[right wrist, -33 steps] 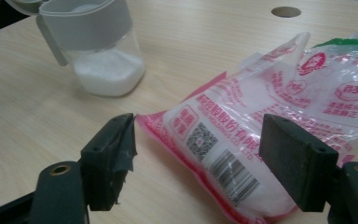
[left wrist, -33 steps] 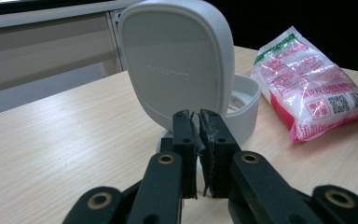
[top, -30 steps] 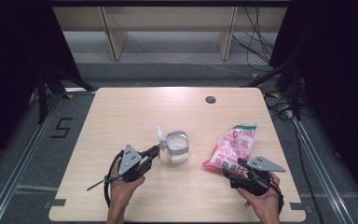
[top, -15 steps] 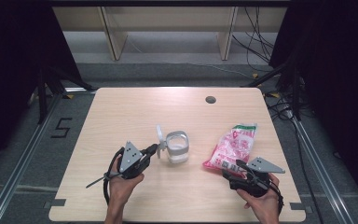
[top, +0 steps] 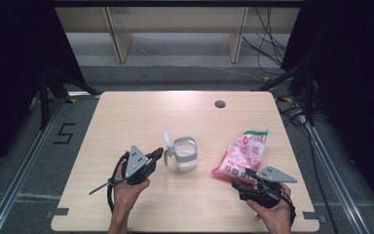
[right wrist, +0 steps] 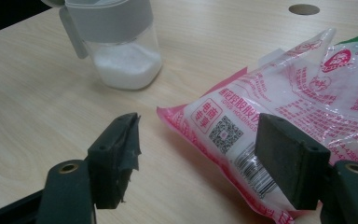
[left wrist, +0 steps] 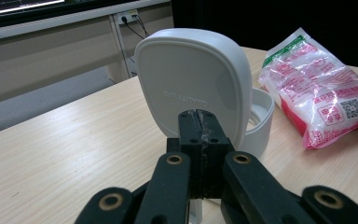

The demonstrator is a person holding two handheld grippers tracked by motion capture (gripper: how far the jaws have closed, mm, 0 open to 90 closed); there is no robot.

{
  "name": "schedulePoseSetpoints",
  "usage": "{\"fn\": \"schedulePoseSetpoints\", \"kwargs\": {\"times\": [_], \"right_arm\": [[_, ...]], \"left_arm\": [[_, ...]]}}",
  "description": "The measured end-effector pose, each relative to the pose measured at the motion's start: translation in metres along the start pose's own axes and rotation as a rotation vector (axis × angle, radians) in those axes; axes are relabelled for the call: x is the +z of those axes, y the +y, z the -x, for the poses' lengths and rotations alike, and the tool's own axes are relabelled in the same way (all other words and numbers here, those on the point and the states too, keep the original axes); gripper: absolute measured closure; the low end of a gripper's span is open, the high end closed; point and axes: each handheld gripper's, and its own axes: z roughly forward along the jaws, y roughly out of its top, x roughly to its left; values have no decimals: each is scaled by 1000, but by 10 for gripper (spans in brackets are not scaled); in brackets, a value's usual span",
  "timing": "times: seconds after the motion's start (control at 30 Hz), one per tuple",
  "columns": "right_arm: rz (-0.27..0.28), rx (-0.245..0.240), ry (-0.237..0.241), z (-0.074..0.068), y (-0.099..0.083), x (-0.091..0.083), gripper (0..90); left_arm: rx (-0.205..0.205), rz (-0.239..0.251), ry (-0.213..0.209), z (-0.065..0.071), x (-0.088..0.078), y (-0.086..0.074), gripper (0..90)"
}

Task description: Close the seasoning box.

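A: High view. Where are the items?

B: The light wooden worktop (top: pixel 126 122) carries a clear plastic jar with a grey collar and white powder (top: pixel 185 153) near centre. Its white hinged lid (top: pixel 166 146) stands open at the jar's 9 o'clock. The left tool (top: pixel 157 156) is touching that lid. The pink-and-white printed plastic bag (top: pixel 241 153) lies at the jar's 3 o'clock, long axis running 1 to 7 o'clock. The right tool (top: pixel 248 174) sits at its near end.

A: Left gripper view?

B: Left tool (left wrist: pixel 200 130) pinched flat on the lid's (left wrist: pixel 193 84) lower edge.

A: Right gripper view?

B: Right tool (right wrist: pixel 200 154) spread wide, jaws straddling the bag's (right wrist: pixel 279 107) near corner, apparently untouched. The right hand is nearer the bag.
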Motion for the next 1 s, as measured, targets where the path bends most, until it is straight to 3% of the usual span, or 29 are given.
{"fn": "schedulePoseSetpoints", "kwargs": {"times": [0.07,0.1,0.17,0.2,0.23,0.27,0.3,0.4,0.43,0.5,0.57,0.67,0.7,0.77,0.9,0.93,1.0], "right_arm": [[2,3,5,-1,0,0,314],[-3,26,7,-3,-1,-1,314],[10,-8,-8,-2,-1,0,314],[9,-12,-8,-2,-1,0,314],[1,30,12,-5,-2,-1,315],[-15,28,2,-5,-2,-2,314],[-6,-4,0,-3,-1,-1,314],[3,-4,18,-4,-2,0,314],[-5,-13,4,-4,-2,0,314],[-1,19,18,-6,-3,0,315],[-3,-5,9,-5,-3,0,314],[-4,25,16,-7,-3,0,315],[-8,36,19,-8,-3,0,315],[-4,29,22,-8,-3,0,315],[-22,27,20,-8,-3,-2,316],[-12,25,20,-8,-4,-1,316],[-11,18,11,-8,-4,0,316]], "left_arm": [[2,0,4,-1,0,0,896],[2,-11,6,0,0,1,896],[4,-13,5,0,1,2,896],[-24,-26,11,2,1,1,896],[7,-11,-4,-1,4,2,897],[-2,-16,-3,0,4,3,896],[-2,-17,-4,0,6,3,897],[-4,-15,-5,0,8,5,896],[0,-19,-5,-1,9,5,896],[0,-19,-4,-1,11,6,896],[1,-19,-5,-1,12,6,896],[3,-24,-6,-1,14,7,896],[-19,-34,0,1,13,7,896],[13,-24,-4,-1,15,8,896],[-8,-40,0,2,16,9,896],[18,-25,-5,1,17,10,896],[-5,-37,-1,4,17,10,896]]}}
